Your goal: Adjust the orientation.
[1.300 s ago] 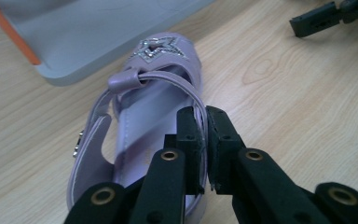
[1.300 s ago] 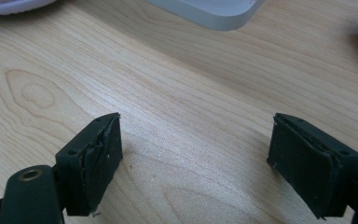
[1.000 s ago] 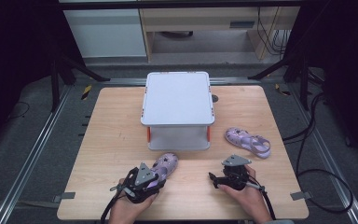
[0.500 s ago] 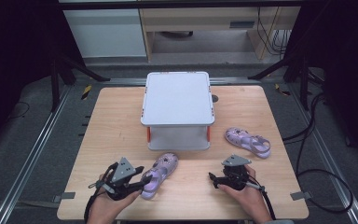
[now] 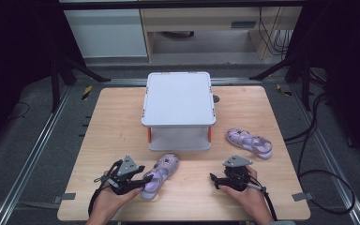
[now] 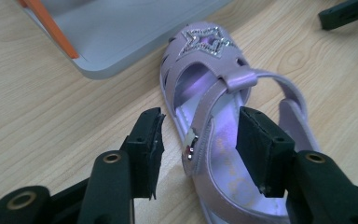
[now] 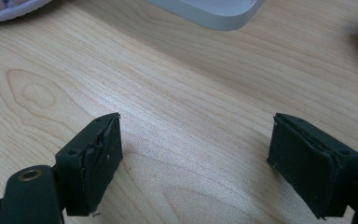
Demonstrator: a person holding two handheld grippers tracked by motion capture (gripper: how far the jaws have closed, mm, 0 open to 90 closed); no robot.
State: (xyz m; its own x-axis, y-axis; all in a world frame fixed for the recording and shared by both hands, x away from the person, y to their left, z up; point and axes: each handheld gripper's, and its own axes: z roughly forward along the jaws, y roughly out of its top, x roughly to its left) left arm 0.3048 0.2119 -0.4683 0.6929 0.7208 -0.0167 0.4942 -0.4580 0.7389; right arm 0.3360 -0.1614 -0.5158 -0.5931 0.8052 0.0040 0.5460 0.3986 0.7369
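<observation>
Straddling the near sandal's [image 6: 223,140] buckle strap, the left gripper's [image 6: 200,144] fingers have just been opening; right gripper [image 7: 196,158], at three o'clock, gapes wide over bare desk [image 7: 177,93].

This looks like a lab. A wooden table [image 5: 112,122] stands inside a metal frame [image 5: 37,150] on grey flooring. Cables [image 5: 318,140] trail past, with plain cabinets [image 5: 108,33] behind.
</observation>
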